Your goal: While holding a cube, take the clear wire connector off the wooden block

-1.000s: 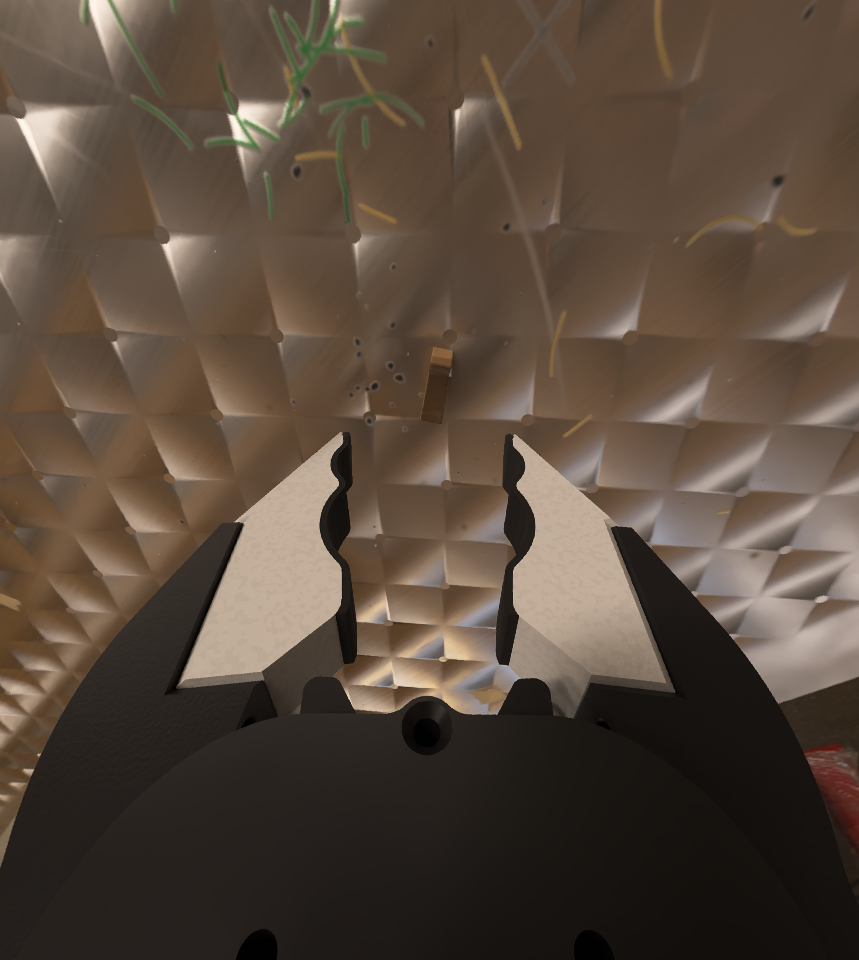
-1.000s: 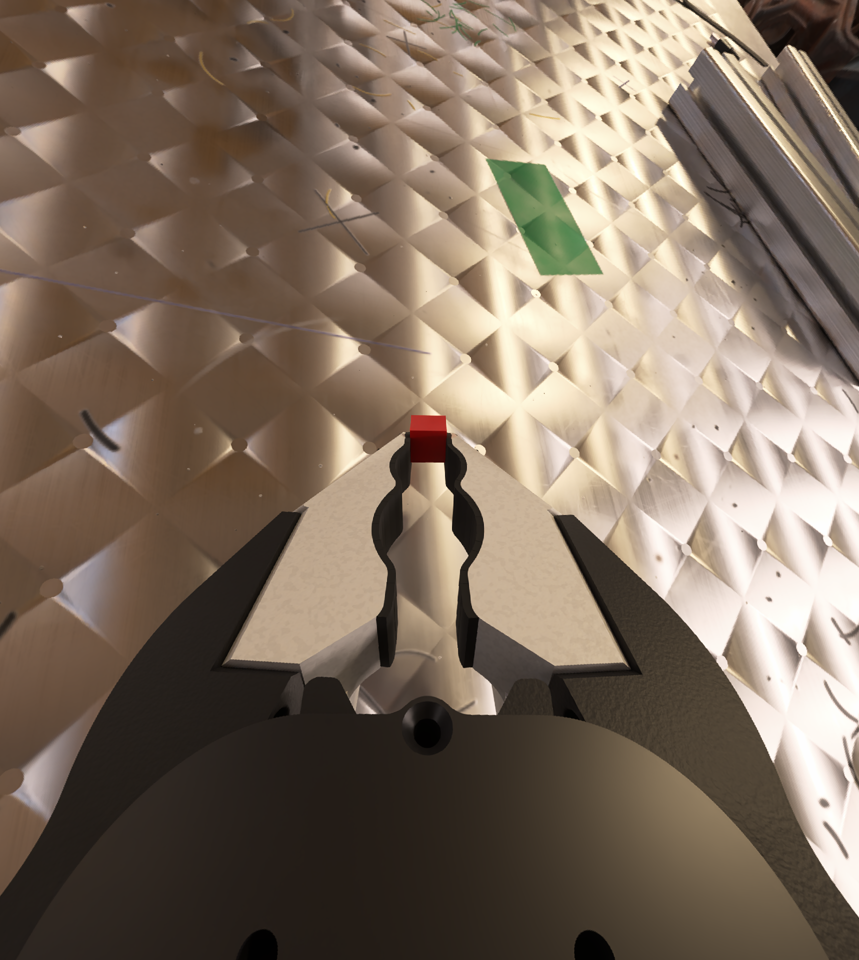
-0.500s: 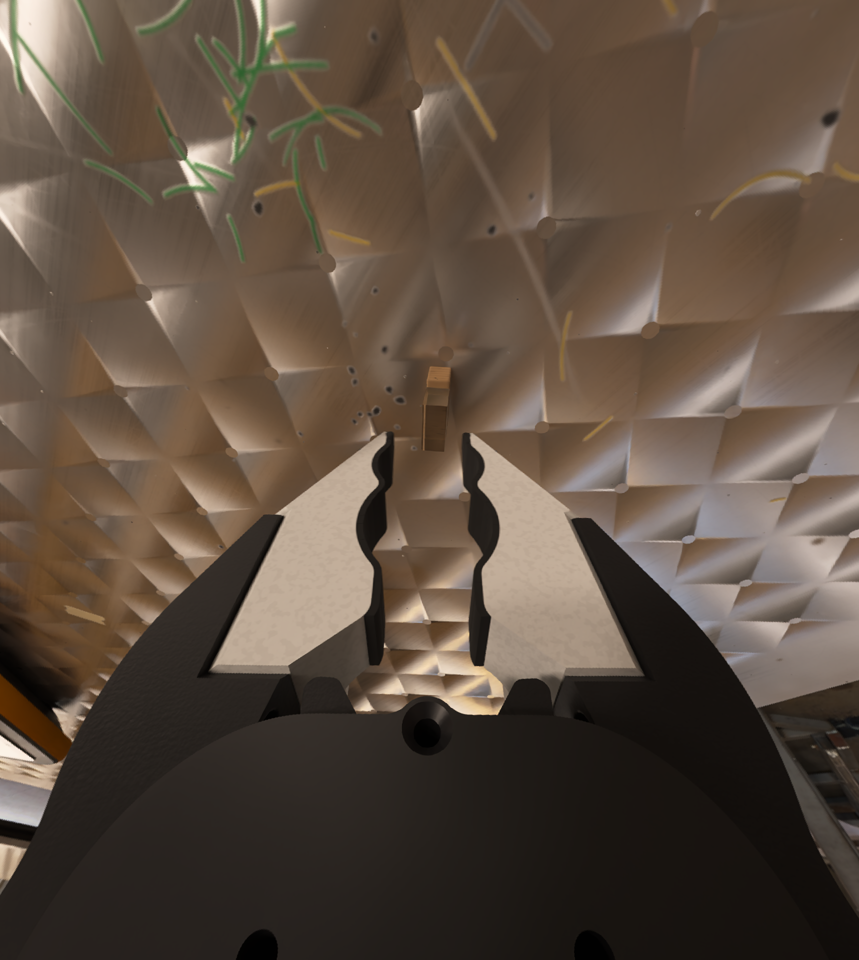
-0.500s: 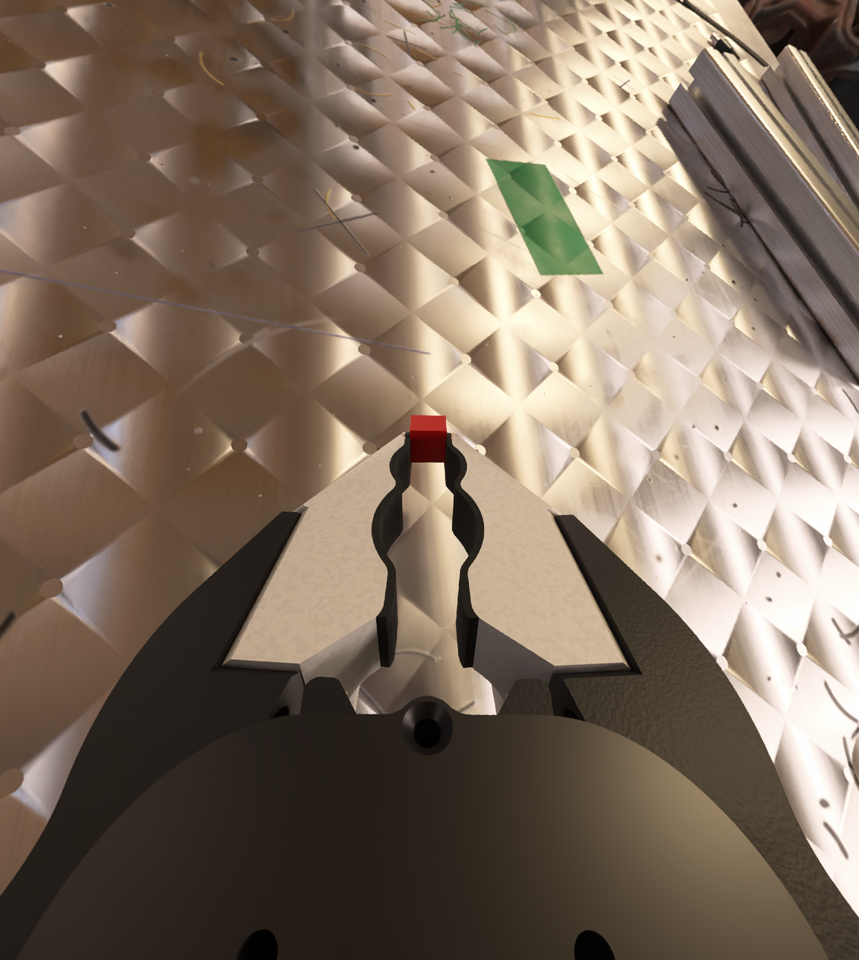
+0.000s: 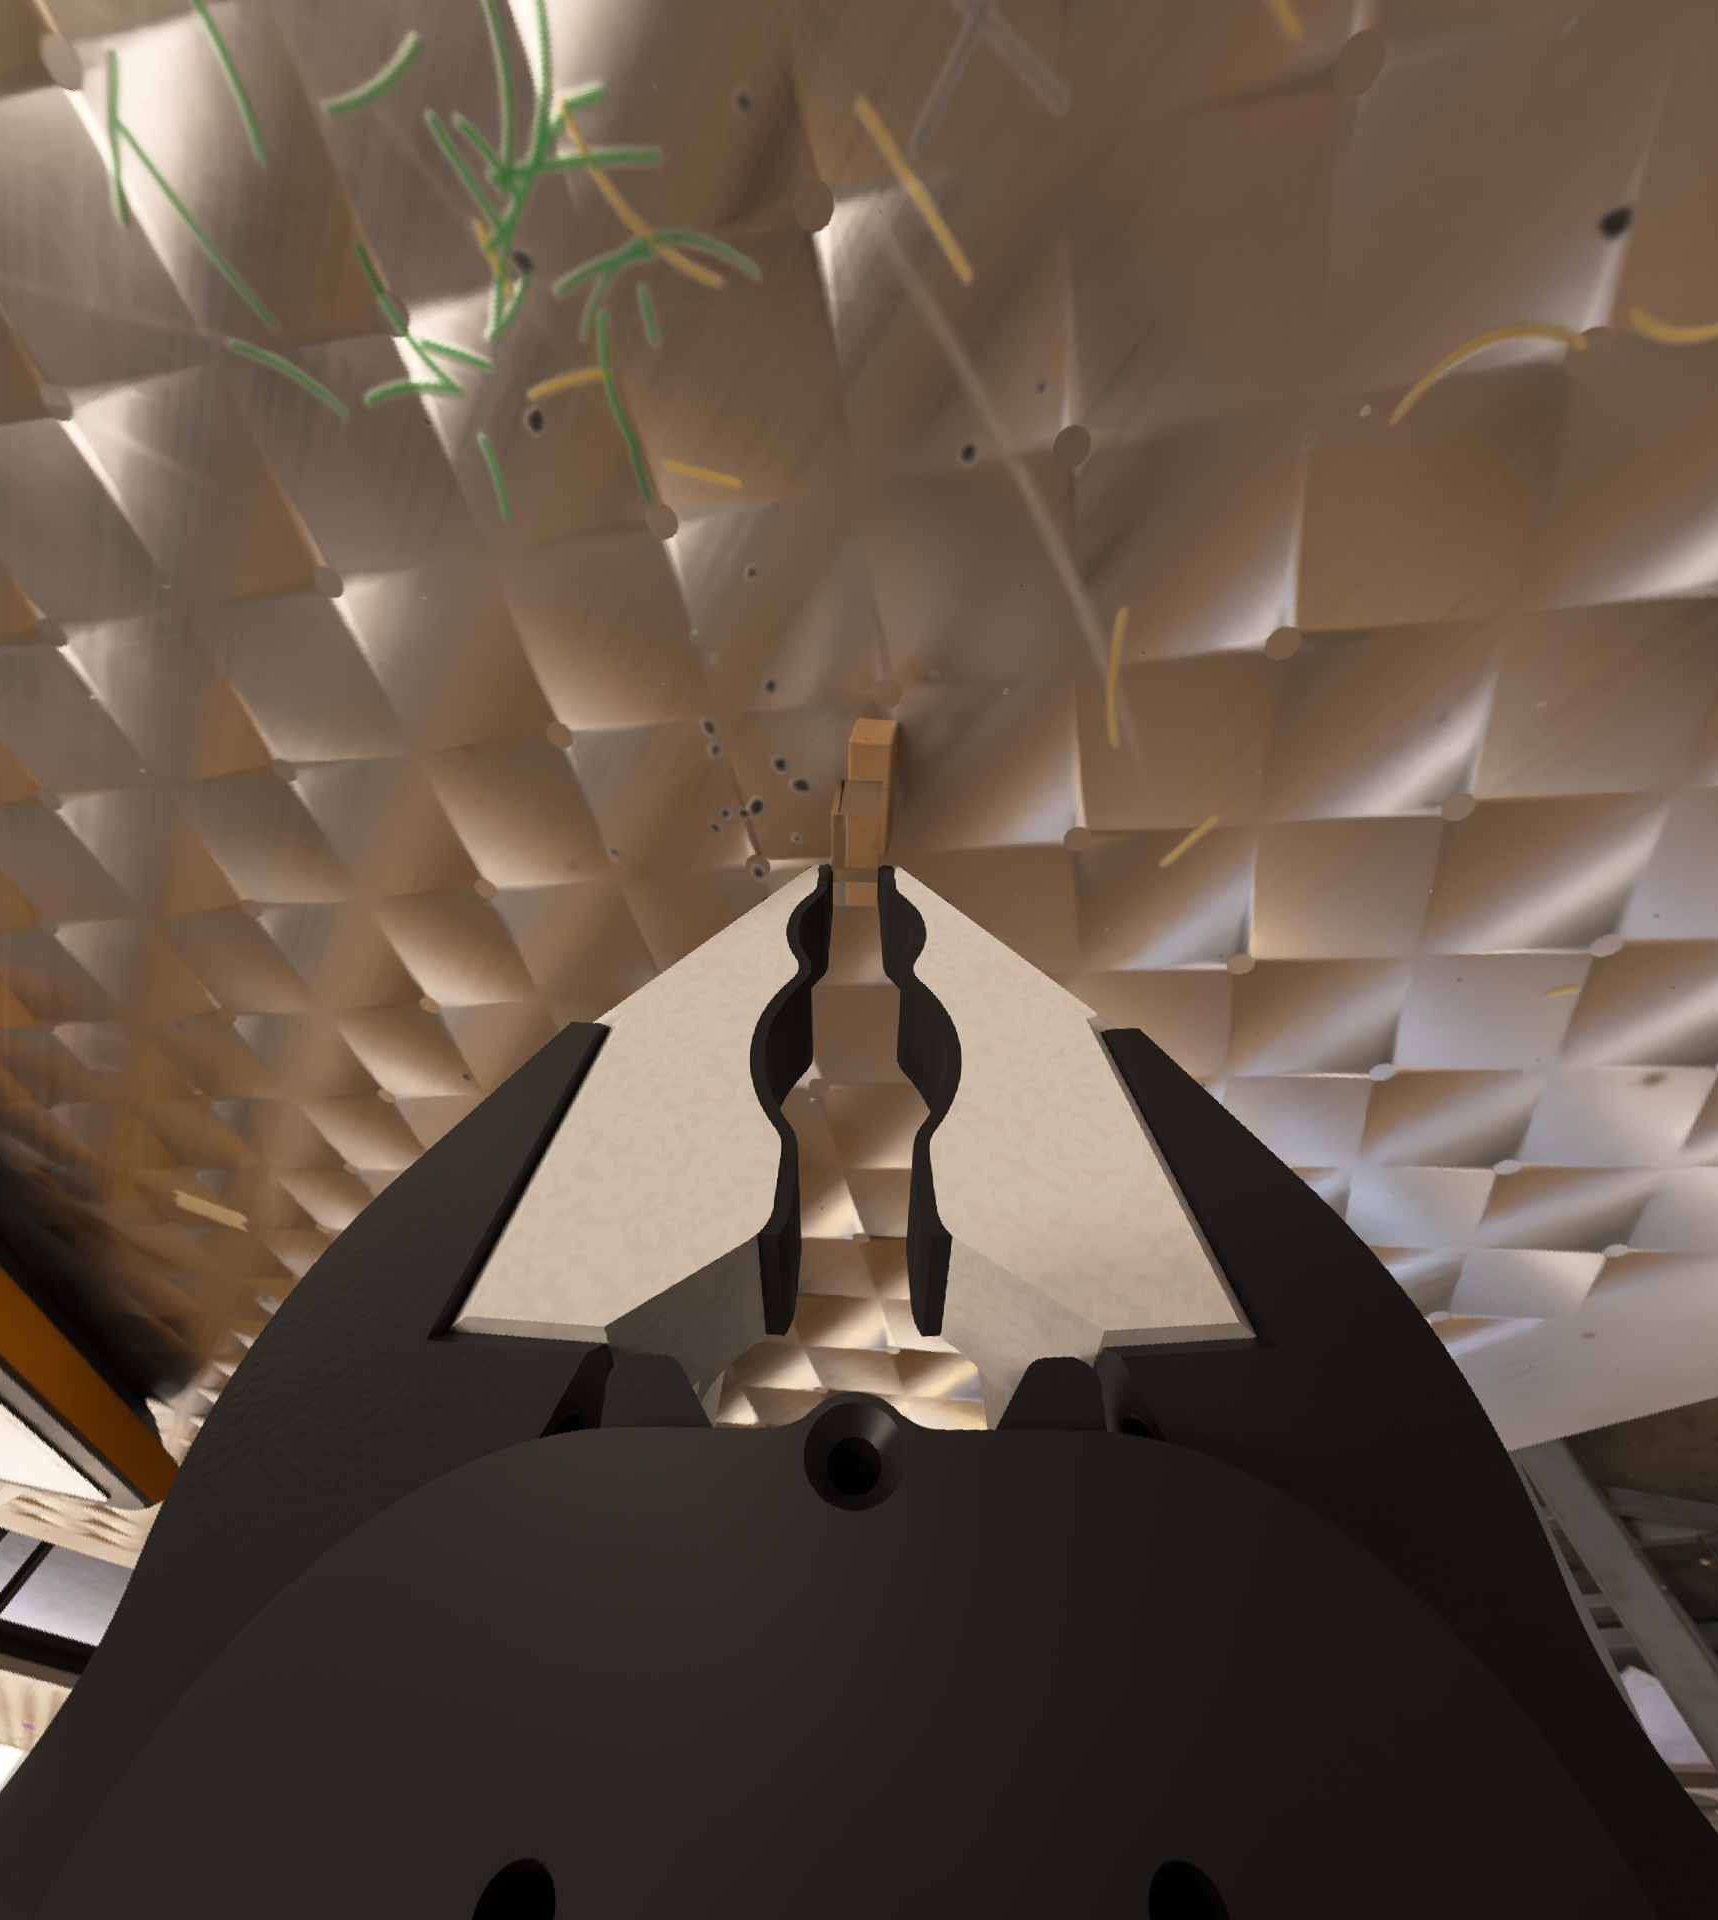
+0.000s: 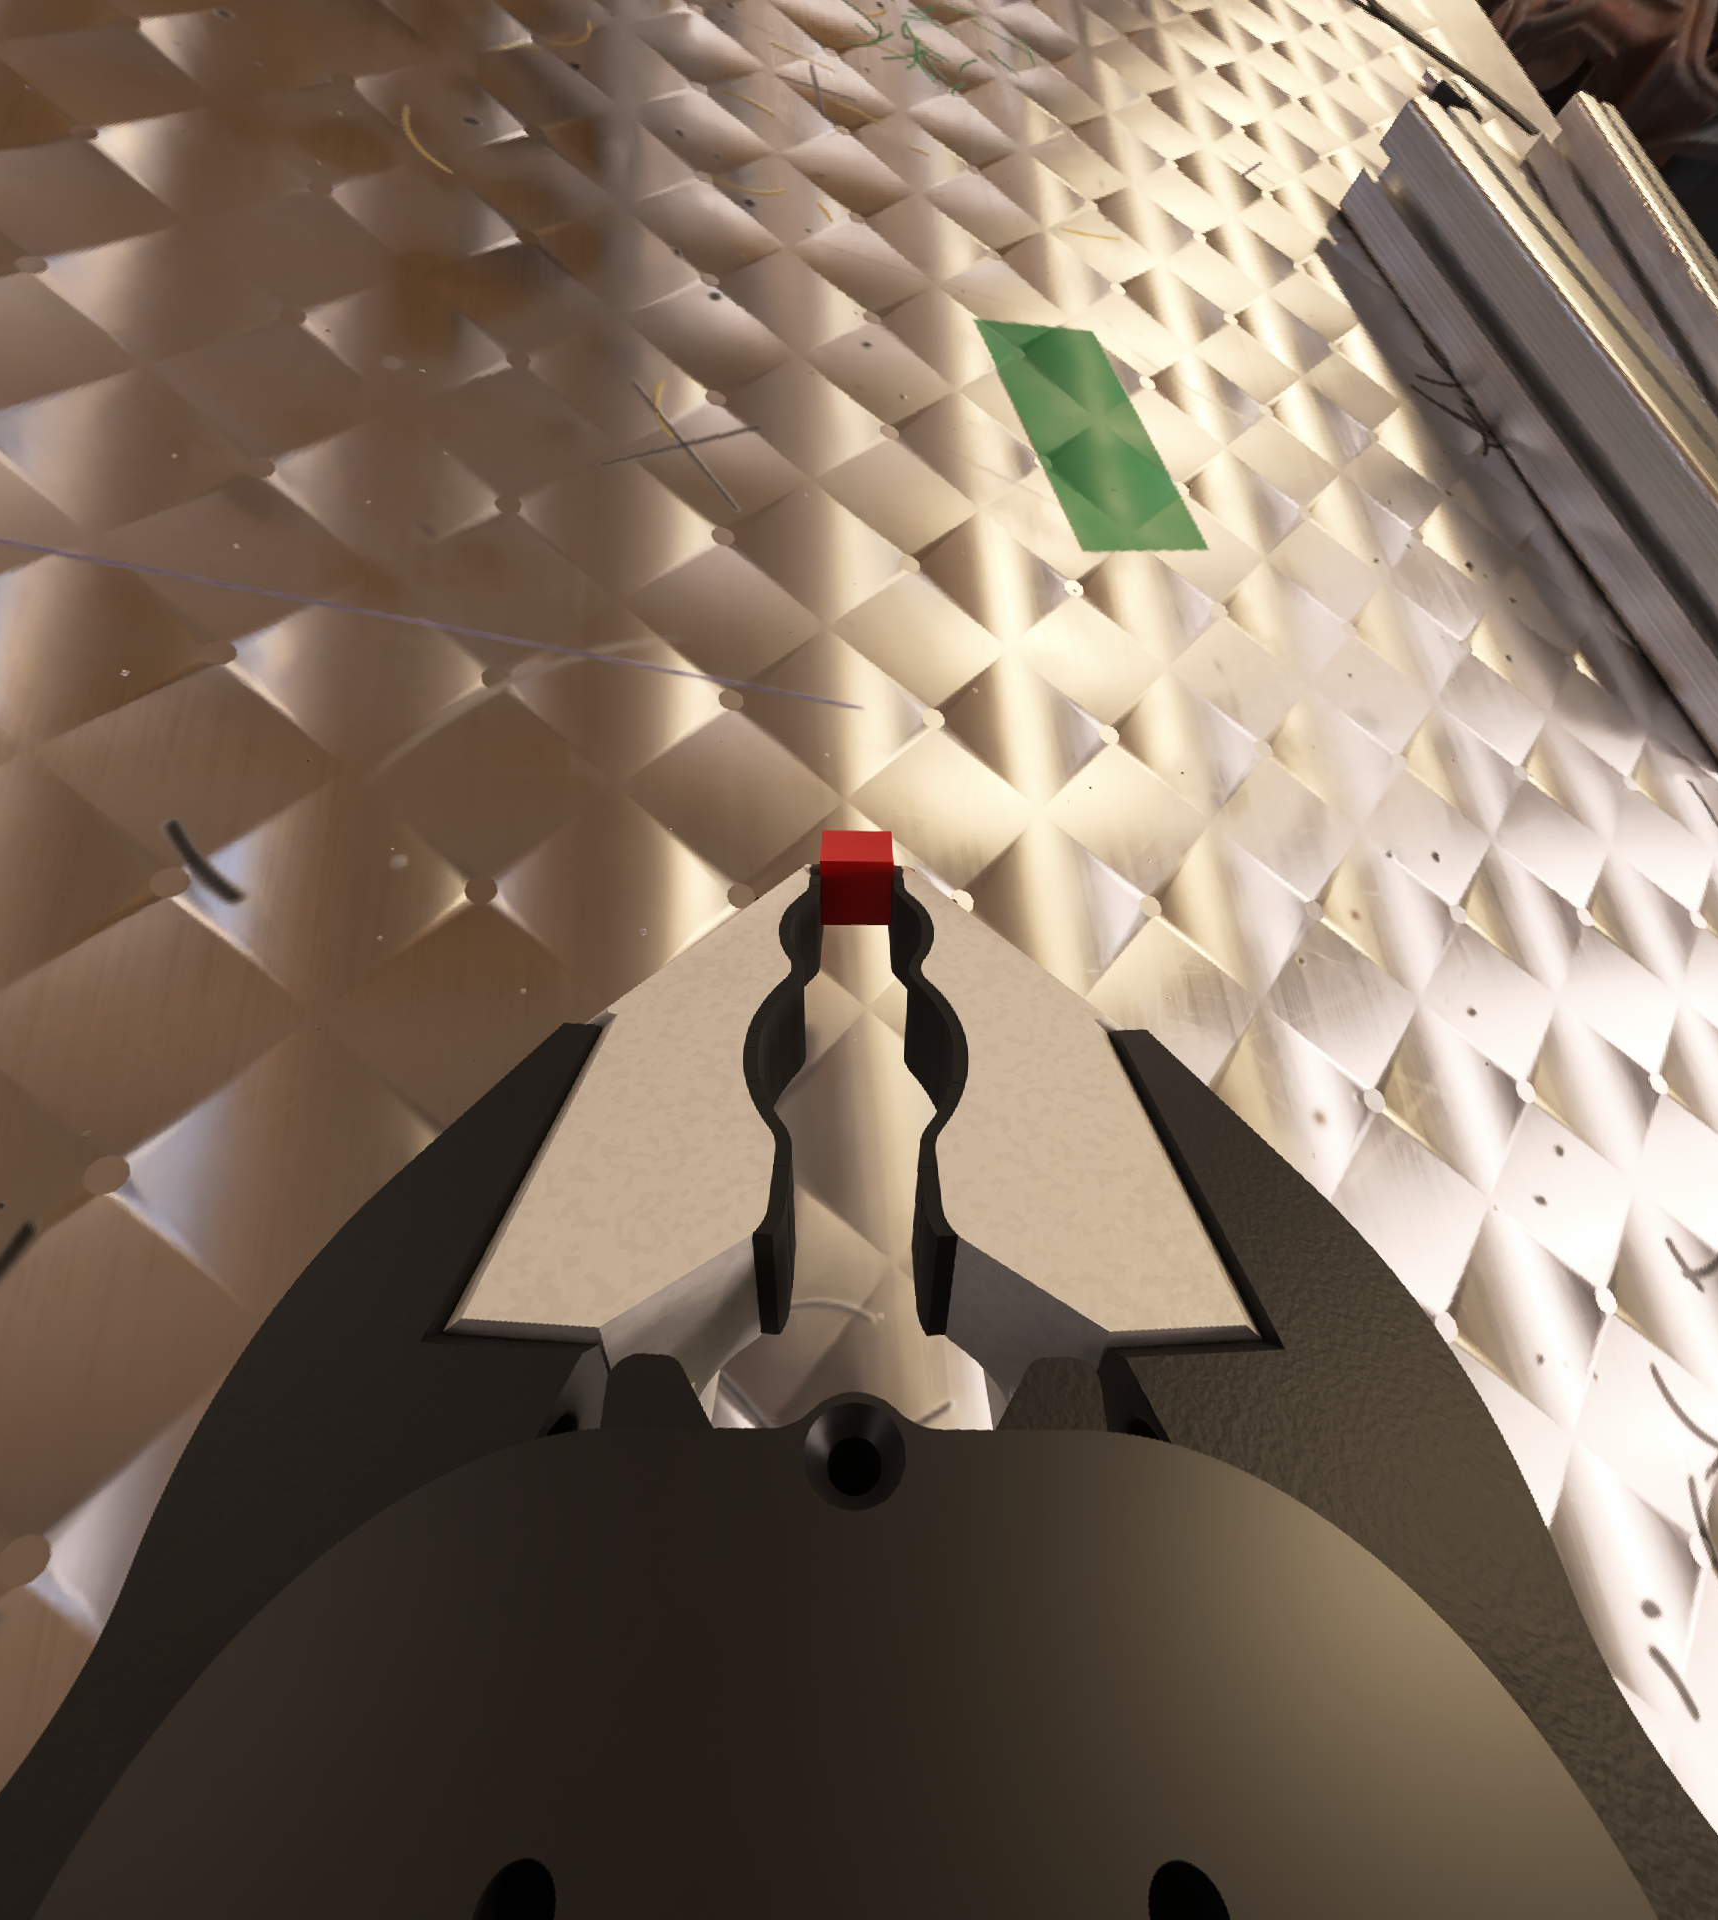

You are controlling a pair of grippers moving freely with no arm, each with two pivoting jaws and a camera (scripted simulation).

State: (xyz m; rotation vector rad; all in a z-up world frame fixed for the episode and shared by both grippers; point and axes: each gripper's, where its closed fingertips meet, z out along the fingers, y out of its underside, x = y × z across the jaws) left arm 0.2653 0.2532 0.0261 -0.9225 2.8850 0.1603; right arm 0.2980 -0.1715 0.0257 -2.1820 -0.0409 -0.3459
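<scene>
In the left wrist view a small wooden block (image 5: 873, 750) stands on the shiny quilted metal table. The clear wire connector (image 5: 855, 831) sits on the block's near side, faint and see-through. My left gripper (image 5: 856, 883) has its fingertips pinched on the connector's near end, and the jaws stand narrow. In the right wrist view my right gripper (image 6: 856, 894) is shut on a small red cube (image 6: 856, 878) held at its fingertips above the table. The block and connector do not show in the right wrist view.
A green patch (image 6: 1089, 436) lies flat on the table ahead right of the right gripper. Stacked aluminium bars (image 6: 1561, 416) lie at the far right. An orange-edged white object (image 5: 13, 1288) sits at the table's left edge. Green and yellow marks (image 5: 512, 208) mark the table beyond the block.
My left gripper moved forward to the wooden block and its fingers closed from wide open onto the clear connector. The right gripper and red cube have not moved.
</scene>
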